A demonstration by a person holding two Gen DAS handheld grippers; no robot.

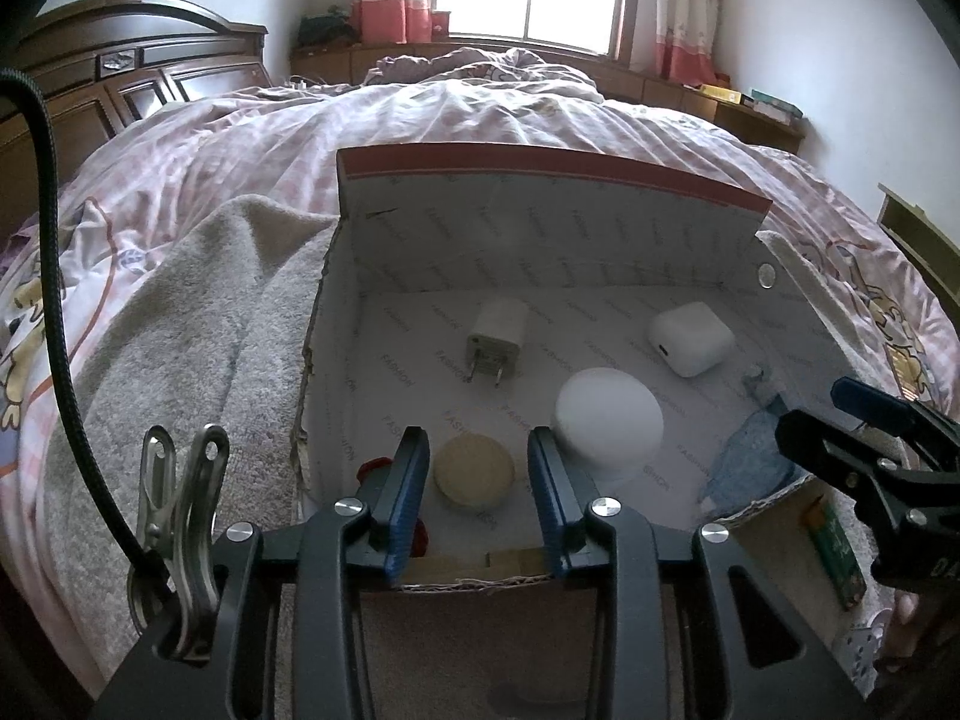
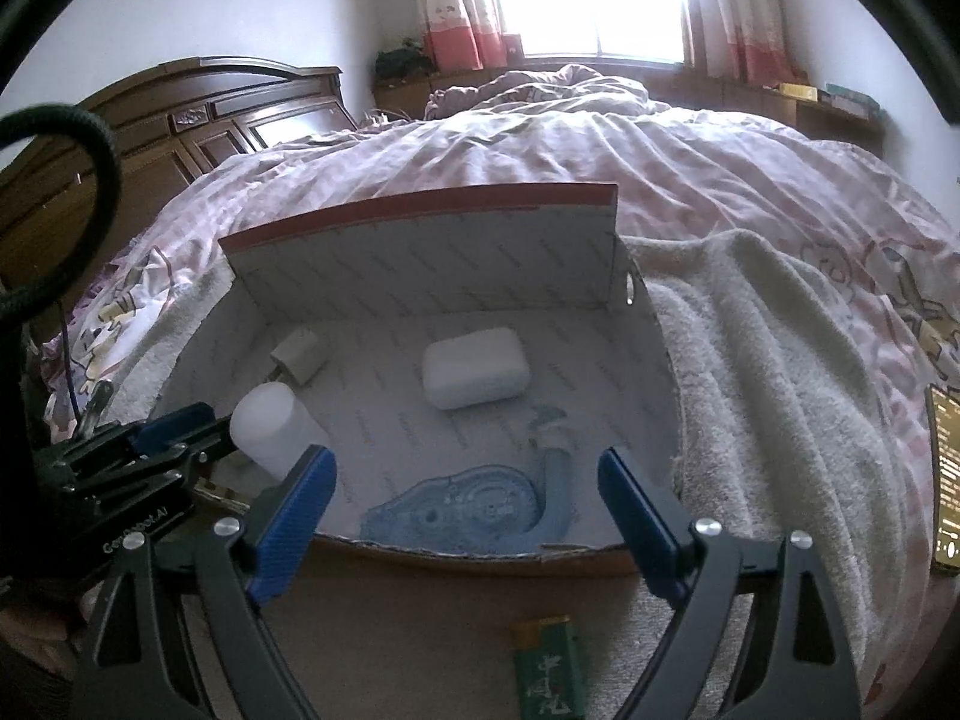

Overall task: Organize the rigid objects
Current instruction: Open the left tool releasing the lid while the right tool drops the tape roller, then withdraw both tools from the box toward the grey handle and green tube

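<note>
1. Your left gripper (image 1: pixel 477 468) was positioned over the near wall of the cardboard box (image 1: pixel 552 222), its blue pads apart and empty. A round cream-coloured disc (image 1: pixel 474 471) lay on the box floor between the pads as seen along them; whether the pads were level with it or above it could not be told.

2. Your right gripper (image 2: pixel 465 510) hovered at the near edge of the same box, jaws wide apart, gripping nothing.

3. Objects already inside the box: a white wall charger (image 1: pixel 495 339) lying with its prongs toward you near the far left, a white rounded case (image 2: pixel 474 366) near the far right, a white cylindrical container (image 1: pixel 609 414) at centre, and a translucent blue correction-tape dispenser (image 2: pixel 474 507) against the near wall, directly ahead of your right gripper.

4. A red object (image 1: pixel 375 467) showed partly behind the left finger of your left gripper; its identity could not be made out.

5. Objects outside the box: a green packet (image 2: pixel 549 669) lay on the pale towel (image 2: pixel 750 372) just in front of the box wall, below your right gripper. A phone (image 2: pixel 948 480) with a lit screen rested at the far right edge.

6. Progress, as a judgement: most rigid items appeared already collected in the box, so the task looked well advanced. The green packet appeared to be the main item left to bring in.
</note>
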